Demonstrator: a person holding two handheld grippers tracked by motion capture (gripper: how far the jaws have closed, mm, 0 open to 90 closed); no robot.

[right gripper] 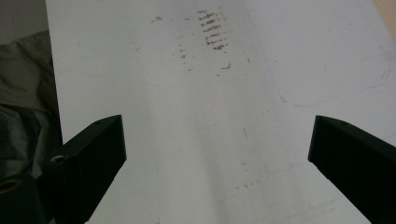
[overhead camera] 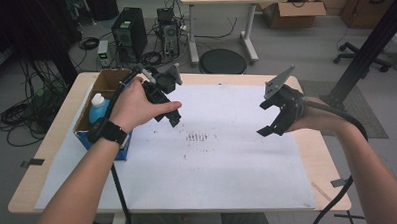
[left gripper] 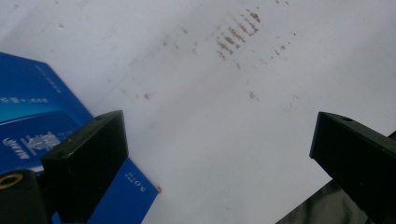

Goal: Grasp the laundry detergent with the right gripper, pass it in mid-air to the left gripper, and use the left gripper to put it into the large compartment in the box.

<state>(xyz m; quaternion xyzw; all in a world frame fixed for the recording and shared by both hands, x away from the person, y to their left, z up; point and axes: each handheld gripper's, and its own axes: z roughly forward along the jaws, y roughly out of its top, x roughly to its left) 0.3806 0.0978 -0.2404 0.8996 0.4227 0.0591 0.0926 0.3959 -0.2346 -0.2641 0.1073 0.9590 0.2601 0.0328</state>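
My left gripper (overhead camera: 170, 115) hangs over the white paper sheet (overhead camera: 209, 162) just right of a blue cardboard box (overhead camera: 106, 99), held by the person's left hand. In the left gripper view its gripper (left gripper: 219, 154) has jaws wide apart with bare paper between them, so it is open, and a corner of the blue box (left gripper: 28, 116) shows at the left. My right gripper (overhead camera: 267, 118) hovers over the paper's right part. In the right gripper view its gripper (right gripper: 217, 154) is open too, with nothing between the jaws.
A bottle with a blue cap (overhead camera: 98, 107) stands inside the box. Dark smudge marks (overhead camera: 197, 137) lie mid-sheet. The wooden table (overhead camera: 329, 166) has tape marks near its edges. Behind it stand a round stool (overhead camera: 222, 61), computer cases and cables.
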